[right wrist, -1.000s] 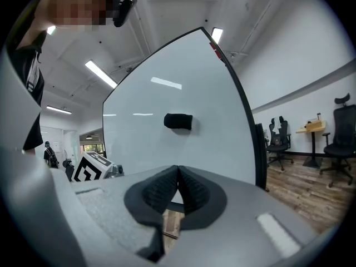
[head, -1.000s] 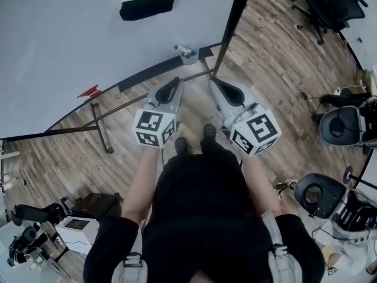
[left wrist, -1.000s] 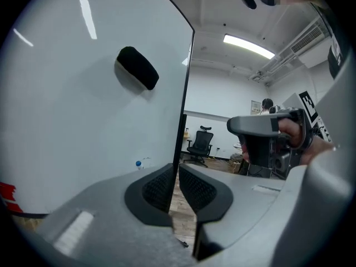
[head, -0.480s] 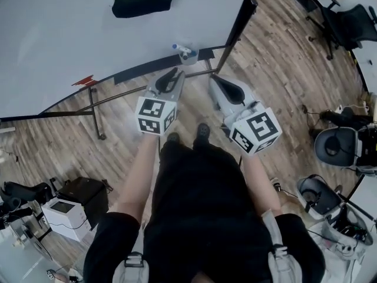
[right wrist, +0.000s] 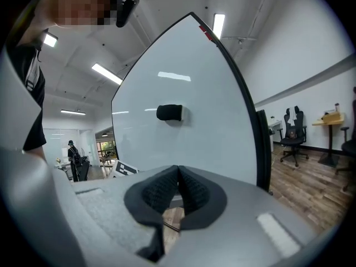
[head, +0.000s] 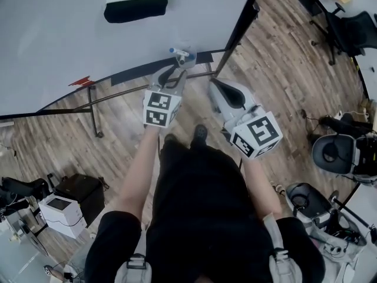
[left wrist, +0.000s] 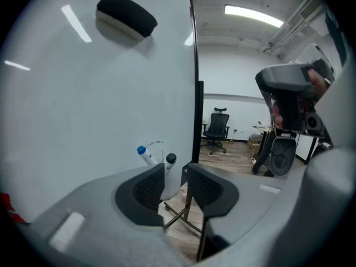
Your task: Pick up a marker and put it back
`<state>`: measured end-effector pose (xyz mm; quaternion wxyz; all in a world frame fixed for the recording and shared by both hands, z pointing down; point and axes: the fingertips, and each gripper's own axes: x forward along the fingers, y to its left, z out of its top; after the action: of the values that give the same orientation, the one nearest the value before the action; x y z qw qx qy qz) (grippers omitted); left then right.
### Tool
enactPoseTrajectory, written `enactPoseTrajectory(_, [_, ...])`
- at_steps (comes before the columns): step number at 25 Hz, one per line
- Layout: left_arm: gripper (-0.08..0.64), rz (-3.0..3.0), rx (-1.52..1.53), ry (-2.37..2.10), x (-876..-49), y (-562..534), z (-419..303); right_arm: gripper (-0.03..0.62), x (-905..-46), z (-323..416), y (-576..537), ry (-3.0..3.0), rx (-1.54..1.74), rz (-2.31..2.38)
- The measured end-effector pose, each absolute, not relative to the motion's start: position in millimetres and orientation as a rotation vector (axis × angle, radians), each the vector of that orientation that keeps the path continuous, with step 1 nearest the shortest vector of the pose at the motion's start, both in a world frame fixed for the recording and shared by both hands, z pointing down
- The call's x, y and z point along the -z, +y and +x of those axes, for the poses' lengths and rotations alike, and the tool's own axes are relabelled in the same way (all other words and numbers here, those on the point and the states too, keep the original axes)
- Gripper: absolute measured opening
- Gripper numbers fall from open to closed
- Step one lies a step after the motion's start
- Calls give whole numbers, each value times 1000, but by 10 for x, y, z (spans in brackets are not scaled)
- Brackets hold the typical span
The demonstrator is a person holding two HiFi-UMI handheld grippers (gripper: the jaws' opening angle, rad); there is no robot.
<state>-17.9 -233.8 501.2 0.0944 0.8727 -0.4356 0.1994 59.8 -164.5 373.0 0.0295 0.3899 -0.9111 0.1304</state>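
Observation:
Two markers, one blue-capped point(left wrist: 143, 152) and one black-capped point(left wrist: 170, 159), stand in a clear holder point(head: 184, 56) on the whiteboard's point(head: 65, 40) lower edge. My left gripper point(left wrist: 175, 174) points at that holder from just short of it. Its jaws are opening and nothing sits between the pads; the markers show through the gap beyond the tips. In the head view the left gripper point(head: 172, 72) is just below the holder. My right gripper point(head: 217, 85) hangs beside it to the right, further back. It is shut and empty point(right wrist: 178, 174).
A black eraser point(head: 135, 7) sticks high on the whiteboard. The board's metal stand legs point(head: 94, 114) run across the wooden floor. Office chairs point(head: 336, 152) stand at the right, and boxes and gear point(head: 62, 208) at the lower left.
My left gripper has moved forward, closer to the marker holder. The right gripper has stayed about where it was.

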Motion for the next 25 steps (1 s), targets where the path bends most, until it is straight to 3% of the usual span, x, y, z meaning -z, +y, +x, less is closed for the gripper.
enactPoseTrajectory(16, [132, 2597, -648, -1360, -5126, -2656, -82, 2, -3792, 738, -1786, -2793, -408, 1204])
enactPoseTrajectory(25, [103, 2585, -635, -1407, -5123, -2699, -46, 2, -3799, 842, -1767, -2784, -413, 1215])
